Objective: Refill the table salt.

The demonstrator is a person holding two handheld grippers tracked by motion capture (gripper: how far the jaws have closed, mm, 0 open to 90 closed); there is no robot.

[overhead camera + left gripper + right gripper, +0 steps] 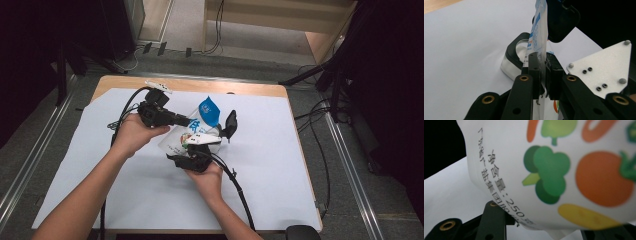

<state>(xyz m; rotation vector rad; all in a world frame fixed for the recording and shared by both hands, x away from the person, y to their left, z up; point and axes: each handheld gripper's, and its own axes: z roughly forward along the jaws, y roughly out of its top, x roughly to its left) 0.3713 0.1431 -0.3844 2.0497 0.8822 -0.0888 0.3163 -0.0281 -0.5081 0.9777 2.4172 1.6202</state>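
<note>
pouch [200, 131], white plastic w/ blue top corner and printed veg (broccoli, orange tomato-like shapes) plus black chinese text, is held up off the table [280, 165] between both grippers, roughly mid-table over the white sheet. left gripper [186, 120] comes in from the left in the high view; in the left gripper view [543, 67] its jaws are pinched nearly together on the pouch's thin sealed edge, film standing upright between the pads. right gripper [199, 145] sits below/right of it, held from the near side; in the right gripper view the pouch's bulging printed side [554, 170] is v. close to the lens, one black jaw at lower left against the film, the other mostly hidden, so can't tell if pads are pressing or just beside it. small black-rimmed clear container [520, 51] rests on the sheet behind the pouch.
</note>
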